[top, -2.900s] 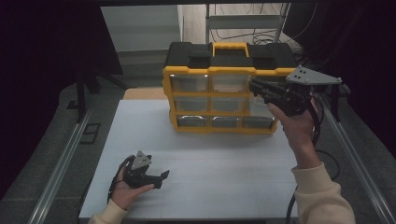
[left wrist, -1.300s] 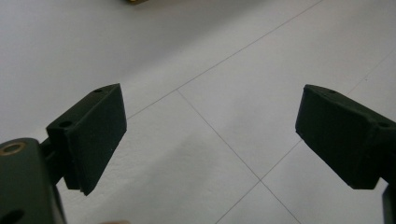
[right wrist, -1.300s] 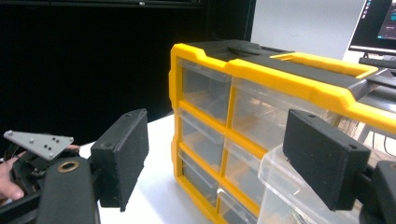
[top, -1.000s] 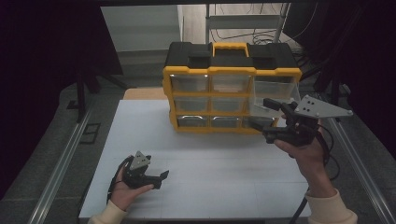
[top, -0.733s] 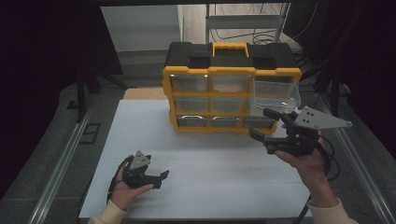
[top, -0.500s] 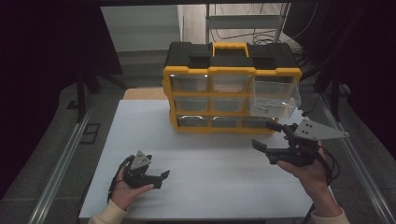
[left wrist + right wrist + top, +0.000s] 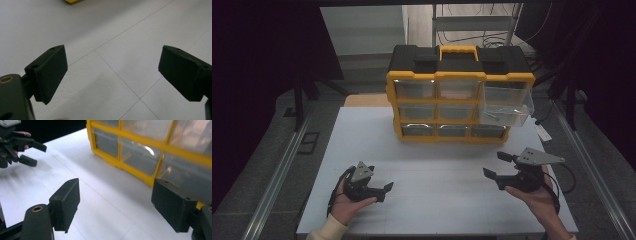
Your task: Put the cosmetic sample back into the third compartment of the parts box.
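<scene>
A yellow and black organiser box [image 7: 459,95] with clear drawers stands at the back of the white table [image 7: 437,165]. Its top right drawer [image 7: 507,105] is pulled out and tilts slightly down, with a small item inside. My right gripper [image 7: 493,164] hovers low over the table in front of the box's right end, open and empty. In the right gripper view the open jaws [image 7: 116,200] point at the box's lower drawers [image 7: 150,152]. My left gripper [image 7: 384,192] rests near the table's front left, open with nothing between its fingers [image 7: 112,72].
Metal rails [image 7: 277,180] run along both sides of the table. A small white object [image 7: 542,132] lies by the right edge next to the box. From the right gripper view, the left gripper [image 7: 41,155] is at the top left.
My right gripper has let go of the top right drawer, now pulled out, and dropped down and toward the front of the table. The left gripper has stayed put.
</scene>
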### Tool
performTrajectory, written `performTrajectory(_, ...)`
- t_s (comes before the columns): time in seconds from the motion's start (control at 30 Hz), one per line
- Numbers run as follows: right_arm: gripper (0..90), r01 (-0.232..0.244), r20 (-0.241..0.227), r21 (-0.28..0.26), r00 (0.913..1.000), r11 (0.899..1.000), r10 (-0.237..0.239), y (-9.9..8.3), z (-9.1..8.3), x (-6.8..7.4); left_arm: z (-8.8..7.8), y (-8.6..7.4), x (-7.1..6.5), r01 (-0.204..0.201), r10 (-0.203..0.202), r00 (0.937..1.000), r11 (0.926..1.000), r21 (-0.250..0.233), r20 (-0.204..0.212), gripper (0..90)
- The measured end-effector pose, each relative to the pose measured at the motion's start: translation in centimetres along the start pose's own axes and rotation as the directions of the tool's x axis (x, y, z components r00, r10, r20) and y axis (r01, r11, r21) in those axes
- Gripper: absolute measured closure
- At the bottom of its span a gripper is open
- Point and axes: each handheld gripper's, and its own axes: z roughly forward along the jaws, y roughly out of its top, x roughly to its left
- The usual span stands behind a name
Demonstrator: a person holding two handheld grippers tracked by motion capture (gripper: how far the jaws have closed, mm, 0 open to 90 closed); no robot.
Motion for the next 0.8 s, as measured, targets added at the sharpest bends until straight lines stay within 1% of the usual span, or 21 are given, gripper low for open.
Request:
performTrajectory(0.03,23.4,-0.009,0.0,0.008,1.0,1.0,0.009,-0.7,0.2,-0.2,0.0,0.0,0.0,0.0,0.0,1.0,1.0,-0.001,0.0,9.2)
performTrajectory(0.17,23.3,-0.025,0.01,0.027,0.9996,0.999,0.025,-2.4,0.5,-0.6,-0.1,0.0,0.0,-0.001,0.001,1.0,1.0,0.001,-0.002,9.2)
performTrajectory(0.23,23.2,-0.027,0.021,0.033,0.9994,0.999,0.026,-3.0,0.6,-0.9,-0.1,-0.1,0.1,0.001,-0.001,1.0,1.0,0.0,-0.002,9.2)
performTrajectory(0.3,23.3,-0.038,0.028,0.035,0.9989,0.999,0.037,-3.6,0.7,-1.2,-0.1,-0.1,0.0,0.002,-0.002,1.0,1.0,0.0,0.0,9.2)
performTrajectory(0.47,23.2,-0.056,0.038,0.043,0.9978,0.998,0.055,-4.5,1.1,-1.6,-0.1,-0.1,0.0,-0.003,0.003,1.0,1.0,0.001,0.002,9.2)
performTrajectory(0.67,22.5,-0.059,0.045,0.084,0.9974,0.995,0.056,-5.6,2.1,-1.9,-0.1,-0.2,0.0,-0.001,0.001,1.0,1.0,-0.003,0.003,9.3)
performTrajectory(0.73,22.5,-0.06,0.051,0.089,0.9972,0.994,0.055,-5.6,2.1,-2.0,-0.1,-0.1,0.1,-0.001,0.001,1.0,1.0,-0.003,0.002,9.3)
performTrajectory(0.8,22.5,-0.066,0.044,0.083,0.997,0.994,0.063,-5.7,2.1,-2.1,-0.1,-0.1,0.1,0.0,0.0,1.0,1.0,-0.004,0.002,9.2)
